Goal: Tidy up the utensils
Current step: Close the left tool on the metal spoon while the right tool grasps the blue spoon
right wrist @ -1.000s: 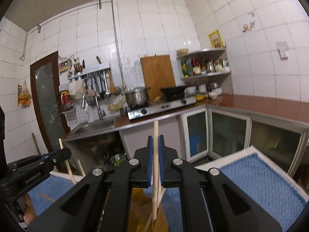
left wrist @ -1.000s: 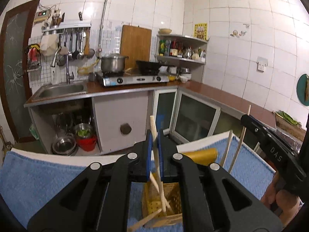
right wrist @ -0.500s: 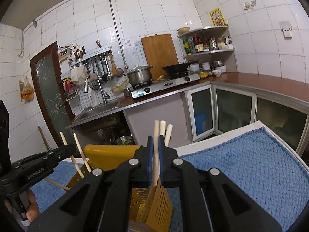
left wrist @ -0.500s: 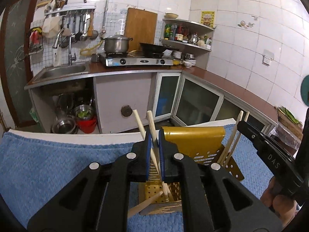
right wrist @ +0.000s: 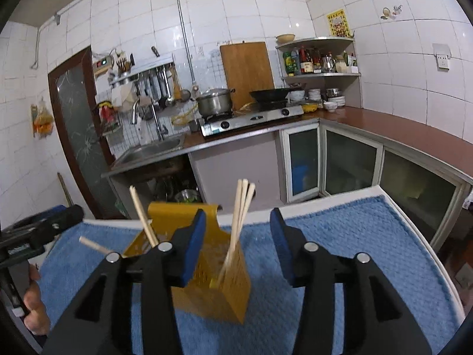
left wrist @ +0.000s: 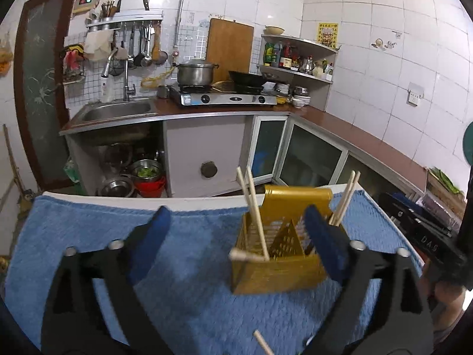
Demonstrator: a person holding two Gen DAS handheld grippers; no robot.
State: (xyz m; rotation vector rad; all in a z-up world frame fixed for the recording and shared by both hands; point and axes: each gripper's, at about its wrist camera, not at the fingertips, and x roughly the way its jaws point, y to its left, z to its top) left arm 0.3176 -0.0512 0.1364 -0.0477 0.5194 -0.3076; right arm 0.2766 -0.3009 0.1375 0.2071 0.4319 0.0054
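While both are held low over the blue towel [left wrist: 183, 290], left gripper [left wrist: 236, 236] and right gripper [right wrist: 238, 245] gape wide, empty, flanking the yellow utensil holder [left wrist: 278, 272] with chopsticks [right wrist: 241, 216] upright inside.

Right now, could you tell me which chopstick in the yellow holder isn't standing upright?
The chopstick at the yellow holder's left front corner: it lies nearly level, its end poking out over the rim, whereas the other chopsticks lean steeply upward.

- One chopstick [left wrist: 262, 342] runs off the bottom edge in the left wrist view.
- The yellow holder's [right wrist: 224, 290] left side sits behind the right claw's finger [right wrist: 189, 248].
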